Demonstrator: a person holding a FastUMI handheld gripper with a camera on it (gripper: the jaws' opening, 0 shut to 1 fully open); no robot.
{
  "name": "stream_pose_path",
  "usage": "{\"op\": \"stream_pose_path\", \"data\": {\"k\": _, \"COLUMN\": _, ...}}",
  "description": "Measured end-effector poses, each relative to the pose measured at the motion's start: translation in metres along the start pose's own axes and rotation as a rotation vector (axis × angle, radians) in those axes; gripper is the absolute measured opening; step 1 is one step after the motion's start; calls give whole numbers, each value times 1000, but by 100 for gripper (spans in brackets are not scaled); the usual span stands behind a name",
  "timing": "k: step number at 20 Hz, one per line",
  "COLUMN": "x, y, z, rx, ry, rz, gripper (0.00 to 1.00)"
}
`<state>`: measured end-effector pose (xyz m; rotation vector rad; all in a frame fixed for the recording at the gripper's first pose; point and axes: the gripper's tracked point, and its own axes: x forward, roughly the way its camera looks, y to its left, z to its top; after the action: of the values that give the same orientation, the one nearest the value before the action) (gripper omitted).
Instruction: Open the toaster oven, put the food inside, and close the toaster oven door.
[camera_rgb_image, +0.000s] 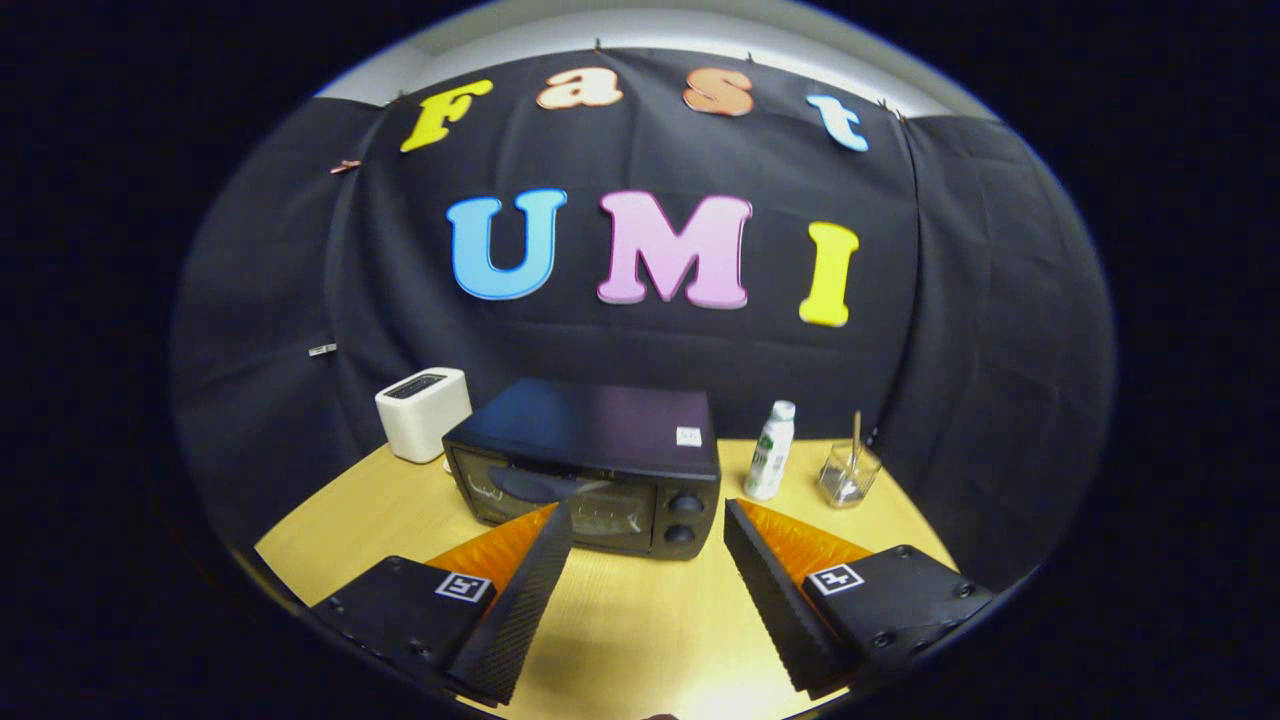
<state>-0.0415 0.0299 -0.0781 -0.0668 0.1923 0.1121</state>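
Toaster oven (590, 470), door shut, on the bench (640, 610) just ahead of the gripper (648, 525), jaws wide and holding nothing; white toaster (423, 410) behind-left, bottle (770, 452) and glass (848, 472) right; food unseen—stage fits before opening or after closing.

Toaster (423, 410), bottle (770, 452), glass (848, 473), table (640, 610)

toaster oven (590, 470): glossy dark metal, glass door | table (640, 610): smooth pale wood grain | toaster (423, 412): matt white plastic | bottle (770, 452): white plastic | jar (848, 474): clear glass | gripper (648, 520): fingers spread apart, ribbed faces | wall: matt cloth
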Motion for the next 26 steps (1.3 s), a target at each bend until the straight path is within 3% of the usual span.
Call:
{"op": "stream_pose_path", "data": {"k": 8, "x": -72, "y": -34, "z": 114, "rx": 22, "ry": -270, "rz": 16, "gripper": 99}}
{"op": "stream_pose_path", "data": {"k": 12, "x": -115, "y": -54, "z": 149, "rx": 54, "ry": -375, "rz": 25, "gripper": 99}}
{"op": "stream_pose_path", "data": {"k": 15, "x": -133, "y": -63, "z": 145, "rx": 49, "ry": -393, "rz": 30, "gripper": 98}}
{"op": "stream_pose_path", "data": {"k": 20, "x": -124, "y": -56, "z": 109, "rx": 91, "ry": -281, "rz": 64, "gripper": 98}}
{"op": "stream_pose_path", "data": {"k": 26, "x": -106, "y": -52, "z": 119, "rx": 99, "ry": -277, "rz": 35, "gripper": 99}}
